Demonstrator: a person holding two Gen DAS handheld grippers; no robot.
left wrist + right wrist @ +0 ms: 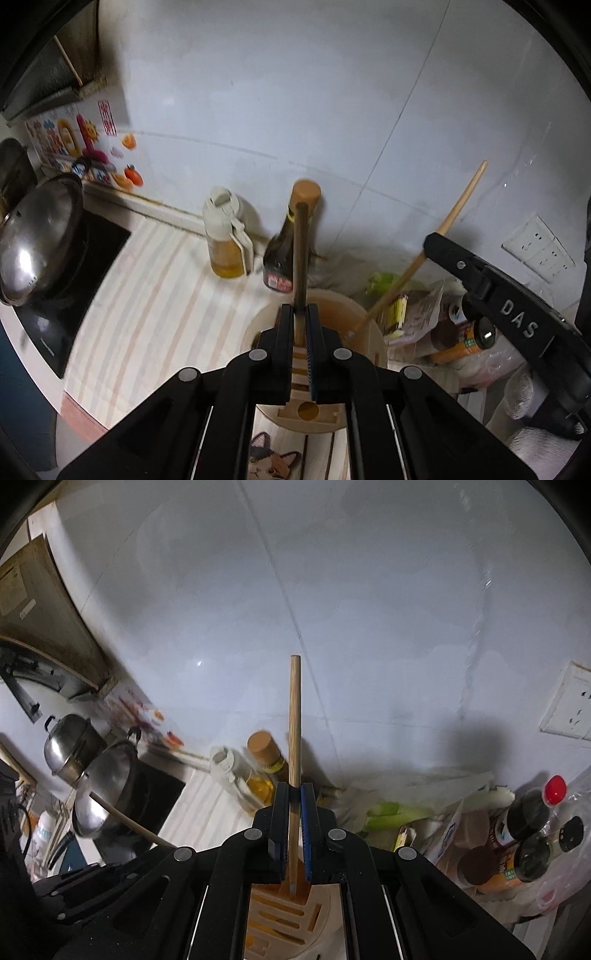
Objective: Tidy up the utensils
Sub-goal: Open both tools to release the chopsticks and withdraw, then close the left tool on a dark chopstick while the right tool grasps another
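Chopsticks, one clamped in each claw: left claw (pixel 303 317) and right claw (pixel 294 812) hover above the wooden holder (pixel 364 325), lower centre; next, lowering the tips into its slots.

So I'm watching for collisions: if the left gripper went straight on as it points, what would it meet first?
Probably the round pale wooden utensil holder just beyond the left gripper, with the dark brown stick it grips entering first; depth is unclear.
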